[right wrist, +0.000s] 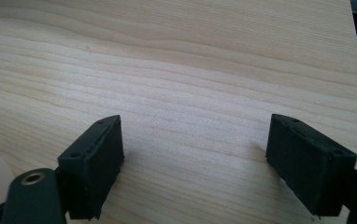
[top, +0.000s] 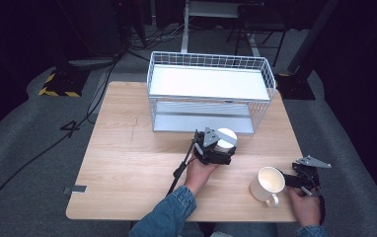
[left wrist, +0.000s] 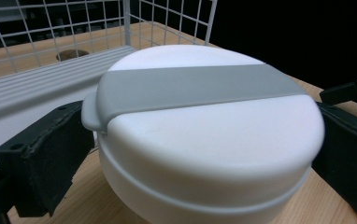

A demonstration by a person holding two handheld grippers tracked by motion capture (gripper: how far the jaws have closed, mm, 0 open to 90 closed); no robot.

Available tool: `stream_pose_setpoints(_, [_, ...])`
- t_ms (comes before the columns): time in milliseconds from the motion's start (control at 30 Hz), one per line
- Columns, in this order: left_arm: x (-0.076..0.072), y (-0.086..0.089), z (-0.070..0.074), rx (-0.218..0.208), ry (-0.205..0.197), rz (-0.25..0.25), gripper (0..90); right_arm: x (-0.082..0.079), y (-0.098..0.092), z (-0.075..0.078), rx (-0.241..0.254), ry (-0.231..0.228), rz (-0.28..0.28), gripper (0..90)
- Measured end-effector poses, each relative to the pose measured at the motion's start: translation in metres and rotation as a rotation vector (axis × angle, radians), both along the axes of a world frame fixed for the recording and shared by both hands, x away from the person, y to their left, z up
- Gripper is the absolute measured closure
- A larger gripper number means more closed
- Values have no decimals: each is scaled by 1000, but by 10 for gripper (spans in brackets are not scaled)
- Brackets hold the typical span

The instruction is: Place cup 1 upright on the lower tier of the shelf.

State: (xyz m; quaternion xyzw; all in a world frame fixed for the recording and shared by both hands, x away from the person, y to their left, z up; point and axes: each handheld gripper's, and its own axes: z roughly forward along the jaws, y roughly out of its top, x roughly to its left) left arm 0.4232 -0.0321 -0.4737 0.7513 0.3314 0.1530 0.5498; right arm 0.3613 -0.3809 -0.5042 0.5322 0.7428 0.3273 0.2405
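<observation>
A round white container [top: 225, 138] with a grey band across its lid [left wrist: 190, 86] stands on the wooden table [top: 127, 158], just in front of the wire rack. My left gripper [top: 220, 147] holds it from the near side; in the left gripper view both black jaws press against its sides [left wrist: 200, 154]. A white mug [top: 267, 183] stands near the front right edge, handle toward the person. My right gripper [top: 291, 181] sits just right of the mug, open, and in the right gripper view [right wrist: 195, 140] bare wood lies between its jaws.
A white wire rack [top: 211, 91] with two shelves stands at the back of the table, its lower shelf [left wrist: 36, 70] close behind the container. Cables run over the grey floor at the left. The left half of the table is bare wood.
</observation>
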Motion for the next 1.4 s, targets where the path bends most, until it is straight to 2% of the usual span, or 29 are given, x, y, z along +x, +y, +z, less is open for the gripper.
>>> stream_pose_setpoints(67, [0, 0, -1, 1, 4, -5, 0, 0, 0, 0, 0, 0, 0, 193])
stream_pose_setpoints(167, [-1, -3, 0, -7, -19, 2, 0, 0, 0, 0, 0, -1, 2, 193])
stream_pose_setpoints(300, [-2, -6, 0, 18, -41, 9, 15, 0, 0, 0, 0, 0, 0, 193])
stream_pose_setpoints(467, [-1, -6, 0, 22, -45, 6, 67, 0, 0, 0, 0, 0, 0, 193])
stream_pose_setpoints(967, [-3, -6, 2, 36, -48, 21, 72, 0, 0, 0, 0, 0, 0, 193])
stream_pose_setpoints(1167, [-7, -2, 10, 23, -71, 29, 72, 0, 0, 0, 0, 0, 1, 193])
stream_pose_setpoints(1300, [-8, 0, 21, 37, -74, 24, 72, 0, 0, 0, 0, 0, 0, 193])
stream_pose_setpoints(1400, [-9, 5, 29, 18, -77, 33, 72, 0, 0, 0, 0, 0, 0, 193])
